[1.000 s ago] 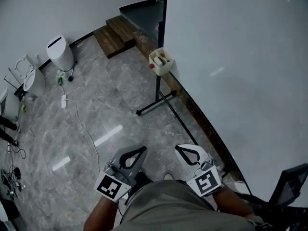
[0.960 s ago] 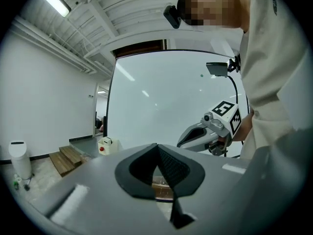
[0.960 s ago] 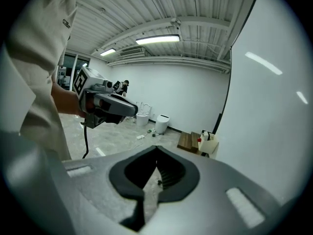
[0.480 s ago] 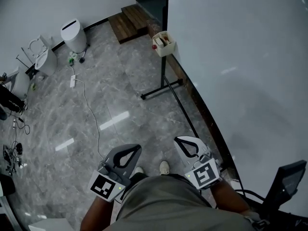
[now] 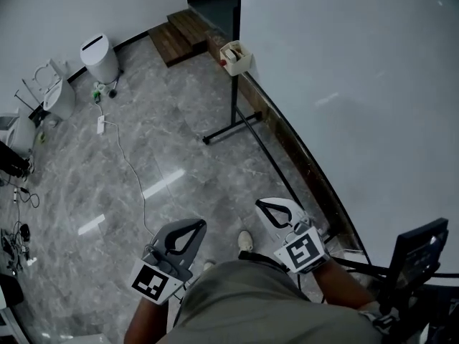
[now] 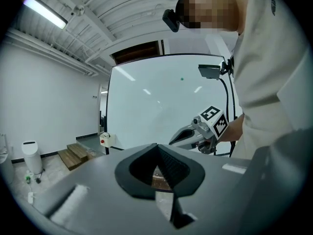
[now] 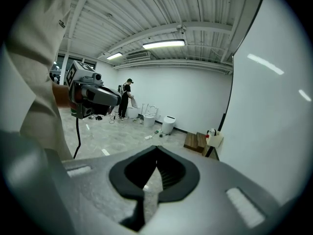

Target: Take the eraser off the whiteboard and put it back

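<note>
Grey stone floor (image 5: pixel 179 149): shining under the lights, with a thin white cable (image 5: pixel 128 165) lying across it.
Whiteboard (image 5: pixel 358 84): standing on the right side, on a black stand (image 5: pixel 231 124).
Small cream box (image 5: pixel 237 57): hanging on the whiteboard's far edge, holding some little things.
Eraser: too small to pick out; I cannot tell if it is sitting in that box.
Left gripper (image 5: pixel 195 224): jaws pressing tight together, holding nothing, far from the box.
Right gripper (image 5: pixel 262 205): jaws pressing tight together too, holding nothing, hanging near the whiteboard's bottom edge.
Far wall: white bin (image 5: pixel 98 57) and wooden steps (image 5: pixel 179 34) sitting beside it.
</note>
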`<state>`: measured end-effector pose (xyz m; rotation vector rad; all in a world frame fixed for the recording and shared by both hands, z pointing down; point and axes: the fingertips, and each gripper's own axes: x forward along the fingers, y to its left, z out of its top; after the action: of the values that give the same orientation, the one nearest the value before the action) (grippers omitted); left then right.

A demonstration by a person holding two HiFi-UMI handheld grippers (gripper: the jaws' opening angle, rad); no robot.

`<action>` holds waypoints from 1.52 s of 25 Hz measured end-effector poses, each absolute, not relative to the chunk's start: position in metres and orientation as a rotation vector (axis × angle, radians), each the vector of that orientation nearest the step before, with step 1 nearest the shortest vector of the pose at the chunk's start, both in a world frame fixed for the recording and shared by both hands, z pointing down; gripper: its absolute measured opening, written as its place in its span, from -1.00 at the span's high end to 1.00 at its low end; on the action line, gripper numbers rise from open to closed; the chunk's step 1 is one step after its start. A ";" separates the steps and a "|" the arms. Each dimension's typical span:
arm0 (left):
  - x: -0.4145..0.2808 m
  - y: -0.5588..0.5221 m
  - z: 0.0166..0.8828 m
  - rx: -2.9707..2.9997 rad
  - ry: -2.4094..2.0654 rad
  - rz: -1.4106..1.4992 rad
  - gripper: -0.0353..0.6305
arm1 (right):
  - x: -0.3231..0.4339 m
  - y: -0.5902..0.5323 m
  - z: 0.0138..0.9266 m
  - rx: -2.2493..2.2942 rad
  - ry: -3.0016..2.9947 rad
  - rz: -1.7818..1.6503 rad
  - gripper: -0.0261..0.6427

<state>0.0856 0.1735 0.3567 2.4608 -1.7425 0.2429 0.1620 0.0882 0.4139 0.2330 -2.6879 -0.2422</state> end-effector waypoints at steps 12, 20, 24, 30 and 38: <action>0.094 0.276 0.356 2.573 -1.576 0.252 0.88 | 0.172 0.199 0.398 0.350 -2.680 -0.224 0.91; 0.093 0.352 0.367 2.637 -1.493 0.235 0.88 | 0.176 0.282 0.401 0.423 -2.642 -0.241 0.91; 0.092 0.361 0.373 2.633 -1.478 0.234 0.88 | 0.179 0.290 0.403 0.430 -2.613 -0.261 0.91; 0.089 0.359 0.374 2.638 -1.472 0.251 0.88 | 0.178 0.290 0.404 0.428 -2.615 -0.245 0.91; 0.081 0.363 0.377 2.612 -1.527 0.250 0.88 | 0.170 0.296 0.405 0.371 -2.604 -0.281 0.91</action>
<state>0.0809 0.3634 0.3767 2.6125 -1.5271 0.2504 0.1703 0.2958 0.4048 0.3705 -2.6045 -0.2807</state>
